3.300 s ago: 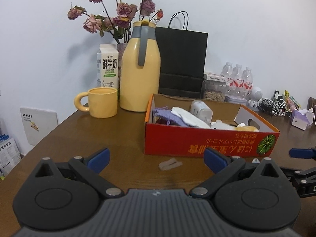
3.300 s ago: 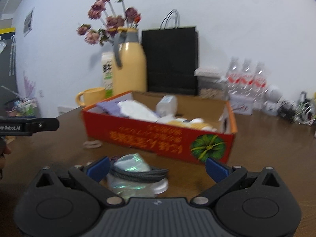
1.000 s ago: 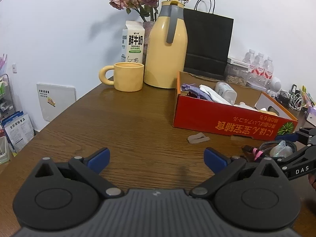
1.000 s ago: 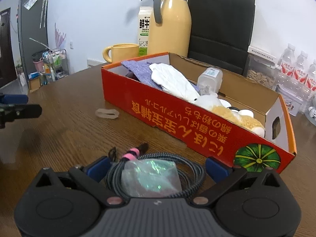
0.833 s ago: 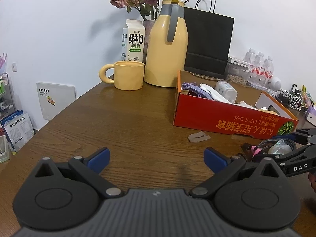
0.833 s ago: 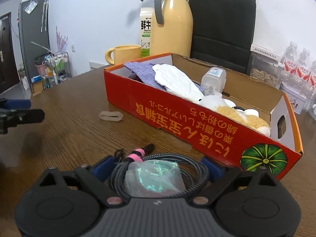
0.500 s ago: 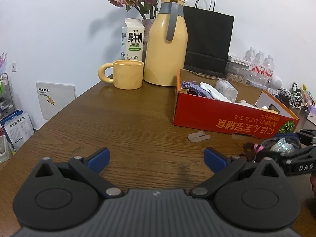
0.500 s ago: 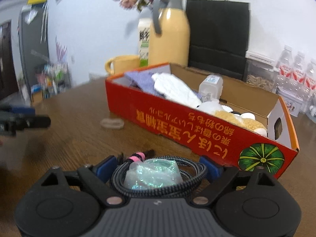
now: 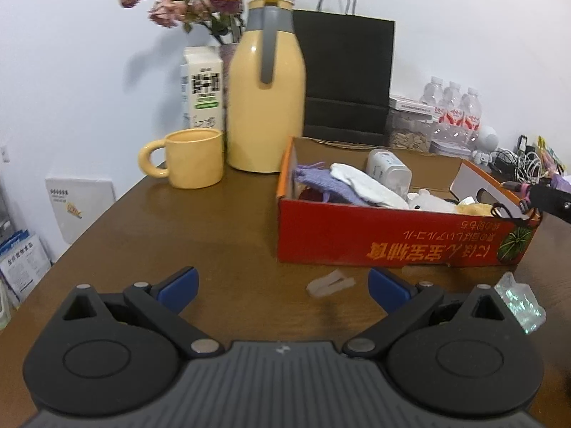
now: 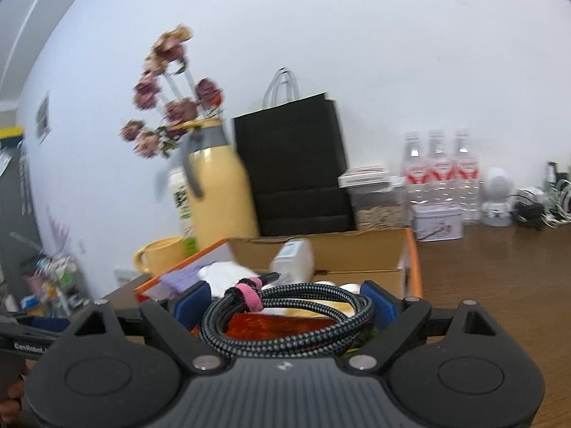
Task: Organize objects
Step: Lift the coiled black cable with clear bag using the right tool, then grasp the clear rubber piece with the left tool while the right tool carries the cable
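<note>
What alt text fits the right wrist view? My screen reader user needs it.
The right gripper holds a coiled braided cable with a pink strap, lifted over the red cardboard box. Behind stand a yellow thermos, a black paper bag and water bottles.

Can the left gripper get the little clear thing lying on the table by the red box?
Probably yes. The left gripper is open and empty, and the clear piece lies on bare table just ahead of its fingers, with nothing between.

We read "GenRobot" on the left gripper's black arm (image 10: 25,346), at eight o'clock in the right wrist view. Upside-down yellow Chinese characters cross the red box (image 9: 403,246); the milk carton's (image 9: 203,89) print blurs.
</note>
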Motion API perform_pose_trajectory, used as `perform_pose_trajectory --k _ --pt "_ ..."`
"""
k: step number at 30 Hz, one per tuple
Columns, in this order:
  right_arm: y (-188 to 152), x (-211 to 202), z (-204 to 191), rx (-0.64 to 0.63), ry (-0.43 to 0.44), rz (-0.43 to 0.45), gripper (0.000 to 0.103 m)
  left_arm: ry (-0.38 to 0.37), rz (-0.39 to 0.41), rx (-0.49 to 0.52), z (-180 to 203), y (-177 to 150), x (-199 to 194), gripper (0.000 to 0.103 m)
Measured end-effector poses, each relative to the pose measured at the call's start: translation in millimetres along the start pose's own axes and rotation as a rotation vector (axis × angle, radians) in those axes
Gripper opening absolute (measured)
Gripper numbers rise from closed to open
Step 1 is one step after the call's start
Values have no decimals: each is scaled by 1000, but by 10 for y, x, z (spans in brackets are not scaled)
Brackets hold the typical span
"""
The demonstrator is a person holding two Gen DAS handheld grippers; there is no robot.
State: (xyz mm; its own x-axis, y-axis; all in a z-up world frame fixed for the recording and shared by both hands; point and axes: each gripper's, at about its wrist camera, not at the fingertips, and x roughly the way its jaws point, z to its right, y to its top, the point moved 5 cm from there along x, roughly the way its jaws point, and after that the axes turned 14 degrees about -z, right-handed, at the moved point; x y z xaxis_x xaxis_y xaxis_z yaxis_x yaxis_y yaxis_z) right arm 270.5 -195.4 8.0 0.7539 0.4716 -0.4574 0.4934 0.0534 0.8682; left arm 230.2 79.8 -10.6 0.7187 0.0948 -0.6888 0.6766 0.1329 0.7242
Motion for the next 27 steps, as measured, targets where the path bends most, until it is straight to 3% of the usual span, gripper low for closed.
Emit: perform_pose_trajectory --k 9,12,14,15,16,19,27 --pt "-82 57 23 -5 -15 -13 90 6 -64 43 228 139 465 100" --pt "-87 62 16 -8 -17 -13 90 -12 -104 58 255 129 575 77" --pt "-95 65 -3 -13 -17 -15 90 -38 -146 68 267 93 643 40" --pt "-97 69 -11 -18 -16 -17 90 -46 -151 72 266 76 656 36" --pt "-97 73 -21 -21 -16 -18 90 -51 -148 75 266 74 651 18" --pt "-110 67 -44 -33 -15 -17 90 -75 -121 73 260 72 598 6" --pt "-113 57 -59 -36 -25 -7 90 -85 -24 93 316 73 391 4"
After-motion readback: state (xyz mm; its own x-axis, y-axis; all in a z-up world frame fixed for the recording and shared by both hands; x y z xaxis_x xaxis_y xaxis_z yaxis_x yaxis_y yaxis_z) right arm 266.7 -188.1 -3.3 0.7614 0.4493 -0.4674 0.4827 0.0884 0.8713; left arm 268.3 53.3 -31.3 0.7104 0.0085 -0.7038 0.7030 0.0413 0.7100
